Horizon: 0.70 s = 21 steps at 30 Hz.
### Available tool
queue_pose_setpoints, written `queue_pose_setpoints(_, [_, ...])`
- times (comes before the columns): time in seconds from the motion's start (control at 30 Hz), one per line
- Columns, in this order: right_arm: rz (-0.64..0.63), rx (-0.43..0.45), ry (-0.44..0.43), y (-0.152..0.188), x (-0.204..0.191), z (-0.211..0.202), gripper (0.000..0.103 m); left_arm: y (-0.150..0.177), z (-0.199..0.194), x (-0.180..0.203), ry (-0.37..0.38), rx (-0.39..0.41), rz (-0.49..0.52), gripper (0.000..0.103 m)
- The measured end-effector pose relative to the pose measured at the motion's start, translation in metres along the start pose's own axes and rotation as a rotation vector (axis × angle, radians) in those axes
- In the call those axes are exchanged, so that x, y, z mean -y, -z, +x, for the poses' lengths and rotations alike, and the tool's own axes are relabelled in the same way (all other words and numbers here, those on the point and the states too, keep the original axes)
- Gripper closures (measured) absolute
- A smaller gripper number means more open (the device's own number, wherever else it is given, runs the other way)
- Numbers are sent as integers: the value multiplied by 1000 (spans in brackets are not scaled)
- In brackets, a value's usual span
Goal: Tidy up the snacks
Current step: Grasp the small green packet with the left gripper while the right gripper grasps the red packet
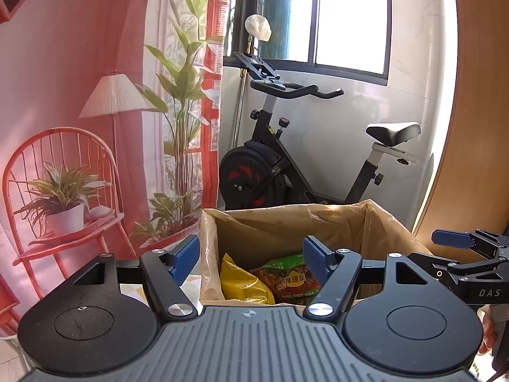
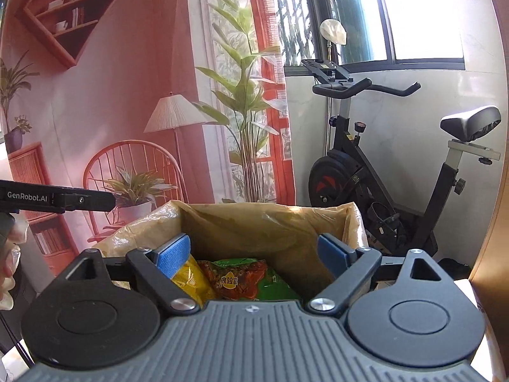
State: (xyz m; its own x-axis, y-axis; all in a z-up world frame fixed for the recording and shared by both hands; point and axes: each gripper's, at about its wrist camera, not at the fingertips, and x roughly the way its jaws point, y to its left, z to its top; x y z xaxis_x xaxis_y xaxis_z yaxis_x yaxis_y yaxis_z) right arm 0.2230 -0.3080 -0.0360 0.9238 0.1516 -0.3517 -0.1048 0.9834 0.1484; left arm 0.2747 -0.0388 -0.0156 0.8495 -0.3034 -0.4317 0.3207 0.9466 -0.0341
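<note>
A cardboard box (image 1: 286, 226) lined with clear plastic stands right in front of both grippers; it also shows in the right wrist view (image 2: 254, 226). Inside lie a yellow snack bag (image 1: 241, 283) and a green and red snack bag (image 1: 286, 278), seen in the right wrist view as well, yellow (image 2: 194, 280) and green and red (image 2: 245, 278). My left gripper (image 1: 251, 258) is open and empty above the box's near left edge. My right gripper (image 2: 254, 254) is open and empty above the box's near edge.
A black exercise bike (image 1: 286, 165) stands behind the box by the window. A printed red backdrop (image 1: 79, 127) with a chair and plants hangs to the left. A wooden panel (image 1: 477, 127) is at the right. The right gripper (image 1: 458, 242) shows in the left wrist view.
</note>
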Motion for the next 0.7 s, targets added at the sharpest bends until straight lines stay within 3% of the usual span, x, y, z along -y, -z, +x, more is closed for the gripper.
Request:
queue_pose_setpoints(0.13, [-25, 5, 4, 22, -3, -27, 13, 34, -37, -14, 9, -3, -59, 29])
queue_pose_setpoints(0.27, [-22, -22, -59, 54, 1, -52, 9, 80, -60, -20, -17, -25, -115, 29])
queue_pose_setpoints(0.53, [-54, -202, -60, 130, -6, -74, 12, 160, -73, -23, -56, -112, -183, 30])
queue_pose_setpoints(0.7, [-1, -313, -20, 181, -6, -84, 18, 183, -71, -25, -49, -146, -211, 30])
